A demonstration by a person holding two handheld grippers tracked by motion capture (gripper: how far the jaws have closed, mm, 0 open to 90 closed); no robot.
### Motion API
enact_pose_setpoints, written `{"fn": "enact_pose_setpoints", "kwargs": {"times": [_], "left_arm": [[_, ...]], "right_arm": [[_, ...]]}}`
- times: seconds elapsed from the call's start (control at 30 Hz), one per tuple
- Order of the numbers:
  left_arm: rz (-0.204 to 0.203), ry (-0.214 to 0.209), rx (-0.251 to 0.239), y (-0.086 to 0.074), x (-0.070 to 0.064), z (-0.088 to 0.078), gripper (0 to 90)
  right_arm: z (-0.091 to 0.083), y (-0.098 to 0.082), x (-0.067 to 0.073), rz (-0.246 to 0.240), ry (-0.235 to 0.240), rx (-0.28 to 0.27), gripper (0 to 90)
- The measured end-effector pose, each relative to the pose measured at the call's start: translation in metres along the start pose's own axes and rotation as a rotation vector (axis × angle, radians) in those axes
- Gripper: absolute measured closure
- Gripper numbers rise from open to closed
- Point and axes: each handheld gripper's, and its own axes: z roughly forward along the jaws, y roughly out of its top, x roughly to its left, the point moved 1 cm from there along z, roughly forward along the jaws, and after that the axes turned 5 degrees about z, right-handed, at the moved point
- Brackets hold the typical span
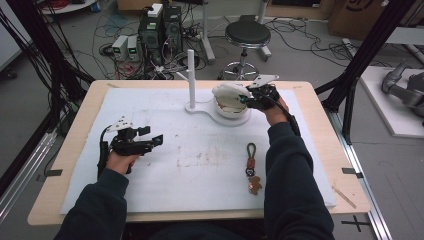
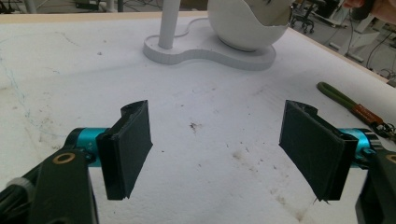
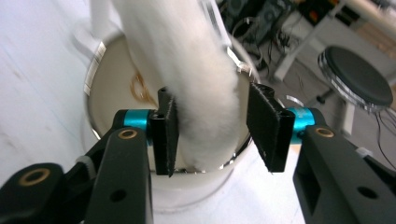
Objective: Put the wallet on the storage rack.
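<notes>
High view shows the right gripper [image 1: 248, 96] at upper centre, its jaws parted around a white furry lid [image 3: 187, 70] over the white bowl [image 1: 231, 111] beside a white post [image 1: 190, 75]. Left gripper [image 1: 152, 136], jaws released, hovers over the tabletop [image 1: 200, 190] at left; a keychain [image 1: 251, 167] lies lower right.

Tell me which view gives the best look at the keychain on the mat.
The high view: the whole keychain lies on the white mat, green loop to brown charm, left of the right sleeve. The left gripper view catches its green loop at the right edge.
</notes>
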Motion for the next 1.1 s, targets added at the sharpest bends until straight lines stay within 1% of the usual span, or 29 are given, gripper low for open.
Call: {"fn": "enact_pose_setpoints", "kwargs": {"times": [0.07,0.1,0.13,0.17,0.23,0.27,0.3,0.33,0.37,0.4,0.43,0.5,0.53,0.57,0.6,0.67,0.7,0.73,0.77,0.8,0.83,0.87,0.9,0.93,0.97,1.0,1.03,1.1], "left_arm": [[-0.002,-0.001,-0.002,0.0,0.0,0.0,24.9],[-0.002,-0.001,-0.002,0.0,0.0,0.0,24.9],[-0.002,-0.001,-0.001,0.0,0.0,0.0,24.9],[-0.001,-0.001,-0.001,0.0,0.0,0.0,24.8],[-0.003,-0.002,-0.001,0.0,-0.001,0.0,24.8],[-0.003,-0.002,-0.001,0.0,-0.001,0.0,24.8],[-0.003,-0.002,-0.001,0.0,-0.001,0.0,24.8],[-0.003,-0.002,0.0,0.0,-0.001,0.0,24.9],[-0.002,-0.002,-0.001,0.0,-0.001,0.0,24.8],[-0.003,-0.003,-0.001,0.0,-0.001,0.0,24.8],[-0.004,-0.003,0.0,0.0,0.0,0.0,24.9],[-0.006,-0.001,-0.001,0.0,0.0,0.001,24.8],[-0.002,-0.003,0.003,0.0,0.0,0.001,24.8],[-0.002,-0.004,0.001,0.0,0.0,0.001,24.8],[-0.002,-0.004,0.001,0.0,0.0,0.001,24.8],[-0.004,-0.004,0.0,0.0,0.0,0.0,24.8],[-0.005,-0.001,0.0,0.0,0.0,0.0,24.8],[-0.006,0.0,-0.005,0.0,0.0,-0.001,24.9],[-0.006,0.0,-0.005,0.0,0.0,-0.001,24.8],[-0.004,0.001,-0.002,0.0,0.001,-0.001,24.8],[-0.005,0.002,-0.003,-0.001,0.001,-0.001,24.8],[-0.005,0.002,-0.003,-0.001,0.001,-0.001,24.8],[-0.007,0.003,-0.005,-0.001,0.002,-0.001,24.9],[-0.006,0.005,-0.005,-0.001,0.002,-0.002,24.9],[-0.006,0.005,-0.005,-0.001,0.002,-0.002,24.9],[-0.007,0.006,-0.012,-0.001,0.002,-0.002,24.8],[-0.004,0.008,-0.016,0.0,0.002,-0.002,24.8],[0.0,0.014,-0.025,0.0,0.002,-0.003,24.8]], "right_arm": [[-0.007,0.002,0.0,-0.01,0.01,-0.024,66.4],[-0.01,0.003,0.0,-0.017,0.003,-0.027,72.1],[-0.013,0.003,0.001,-0.038,-0.014,-0.015,76.5],[-0.014,0.002,0.0,-0.048,-0.022,0.001,80.4],[-0.013,0.0,-0.001,-0.045,-0.018,0.021,87.3],[-0.013,0.0,-0.001,-0.045,-0.018,0.021,87.3],[-0.01,-0.002,-0.001,-0.059,-0.016,0.046,90.0],[-0.009,-0.003,-0.001,-0.059,-0.024,0.058,90.0],[-0.008,-0.003,-0.001,-0.054,-0.028,0.06,90.0],[-0.007,-0.003,-0.001,-0.036,-0.034,0.058,89.9],[-0.006,-0.003,-0.001,-0.031,-0.031,0.058,90.0],[-0.004,-0.004,-0.001,-0.008,-0.033,0.093,89.8],[-0.005,-0.005,0.0,-0.002,-0.03,0.108,87.8],[-0.007,-0.005,0.0,0.006,-0.026,0.107,84.5],[-0.009,-0.006,-0.001,0.024,-0.016,0.095,81.7],[-0.018,-0.006,-0.002,0.074,-0.004,0.064,74.3],[-0.018,-0.006,-0.002,0.074,-0.004,0.064,74.3],[-0.029,-0.007,-0.005,0.13,0.0,0.04,61.4],[-0.033,-0.007,-0.005,0.16,0.0,0.039,56.5],[-0.033,-0.007,-0.005,0.16,0.0,0.039,56.5],[-0.045,-0.009,-0.008,0.235,0.01,0.023,46.8],[-0.045,-0.009,-0.008,0.235,0.01,0.023,46.8],[-0.058,-0.015,-0.007,0.257,-0.006,-0.018,44.5],[-0.062,-0.018,-0.006,0.26,-0.018,-0.026,42.2],[-0.062,-0.018,-0.006,0.26,-0.018,-0.026,42.2],[-0.074,-0.029,-0.002,0.274,-0.026,-0.053,39.3],[-0.078,-0.034,0.0,0.274,-0.028,-0.07,38.0],[-0.087,-0.05,0.005,0.28,-0.042,-0.077,32.1]]}}
